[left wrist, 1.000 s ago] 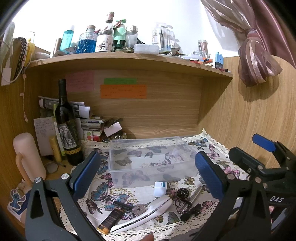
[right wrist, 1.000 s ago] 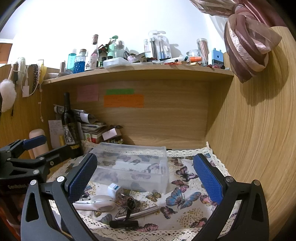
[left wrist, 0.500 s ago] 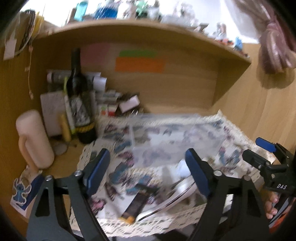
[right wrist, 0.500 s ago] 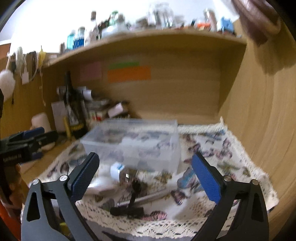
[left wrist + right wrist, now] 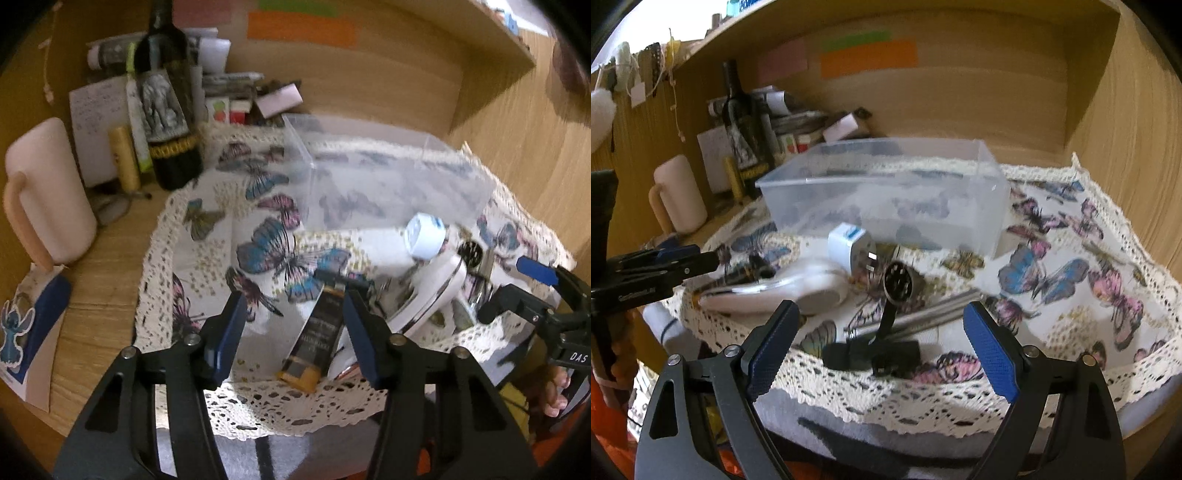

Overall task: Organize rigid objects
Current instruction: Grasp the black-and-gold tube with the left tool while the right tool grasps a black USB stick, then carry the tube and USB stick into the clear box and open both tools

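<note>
A clear plastic box (image 5: 886, 192) stands on a butterfly cloth (image 5: 1071, 258); it also shows in the left wrist view (image 5: 388, 177). In front of it lie a white travel plug (image 5: 849, 243), a white curved device (image 5: 798, 288), a wristwatch (image 5: 899, 282), a metal rod (image 5: 938, 314) and a black cylinder (image 5: 871, 356). A dark tube with an amber end (image 5: 316, 339) lies by the cloth's front edge. My left gripper (image 5: 291, 332) is open, low over that tube. My right gripper (image 5: 879, 347) is open, just in front of the black cylinder and watch.
A dark wine bottle (image 5: 168, 96), a pale pink mug (image 5: 44, 192), papers and small boxes crowd the back left of the wooden desk. A wooden side wall (image 5: 1137, 129) closes the right. The cloth's lace edge (image 5: 923, 402) hangs over the front.
Both grippers have tilted down and moved in closer to the objects at the cloth's front. The left jaws have narrowed but stay open. Nothing has been picked up.
</note>
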The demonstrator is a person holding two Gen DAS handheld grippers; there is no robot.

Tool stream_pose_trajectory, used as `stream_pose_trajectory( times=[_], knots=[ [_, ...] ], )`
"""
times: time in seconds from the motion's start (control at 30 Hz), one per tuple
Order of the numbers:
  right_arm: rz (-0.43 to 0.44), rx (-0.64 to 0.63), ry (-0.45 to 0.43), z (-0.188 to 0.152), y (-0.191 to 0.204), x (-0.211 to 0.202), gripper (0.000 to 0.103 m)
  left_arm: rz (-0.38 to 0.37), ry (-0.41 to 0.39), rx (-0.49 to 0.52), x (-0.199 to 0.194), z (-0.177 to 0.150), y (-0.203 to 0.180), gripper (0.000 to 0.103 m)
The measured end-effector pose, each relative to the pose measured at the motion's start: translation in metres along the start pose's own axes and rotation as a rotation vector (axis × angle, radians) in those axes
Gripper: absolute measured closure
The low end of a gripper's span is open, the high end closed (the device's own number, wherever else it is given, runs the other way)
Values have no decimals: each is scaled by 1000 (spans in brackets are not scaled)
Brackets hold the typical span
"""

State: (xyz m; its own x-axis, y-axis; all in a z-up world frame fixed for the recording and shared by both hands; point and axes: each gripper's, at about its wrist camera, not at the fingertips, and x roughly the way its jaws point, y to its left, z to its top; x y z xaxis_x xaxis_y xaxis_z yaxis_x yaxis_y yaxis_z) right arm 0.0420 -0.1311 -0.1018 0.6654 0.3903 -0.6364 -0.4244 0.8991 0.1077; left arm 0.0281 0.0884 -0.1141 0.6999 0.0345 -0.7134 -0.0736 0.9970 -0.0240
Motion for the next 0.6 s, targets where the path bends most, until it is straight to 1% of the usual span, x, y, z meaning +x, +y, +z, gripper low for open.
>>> stream_pose_trajectory(
  times=[0.1,0.23,0.3,0.33,0.4,0.43,0.47,0.5,0.53,0.6],
  knots=[
    [14,9,28,-5,0,7,14,-22,27,32,9,2,-4,49],
    [19,7,55,-8,2,14,15,-31,90,77,28,7,-7,49],
    [28,7,67,-9,4,17,21,-58,122,84,35,10,-6,49],
    [33,4,74,-9,5,18,22,-55,123,90,37,11,-5,49],
    [30,-2,82,-10,7,21,30,-38,120,120,38,12,-7,57],
    [28,-7,85,-11,8,22,31,-31,115,131,38,11,-8,60],
    [23,-8,83,-12,8,23,36,-27,110,138,38,9,-8,66],
    [16,-10,83,-13,8,23,43,-25,103,143,37,8,-9,74],
    [1,-17,82,-13,7,24,45,-27,100,144,37,6,-9,79],
    [3,-18,76,-13,7,22,45,-29,91,136,36,5,-8,80]
  ],
)
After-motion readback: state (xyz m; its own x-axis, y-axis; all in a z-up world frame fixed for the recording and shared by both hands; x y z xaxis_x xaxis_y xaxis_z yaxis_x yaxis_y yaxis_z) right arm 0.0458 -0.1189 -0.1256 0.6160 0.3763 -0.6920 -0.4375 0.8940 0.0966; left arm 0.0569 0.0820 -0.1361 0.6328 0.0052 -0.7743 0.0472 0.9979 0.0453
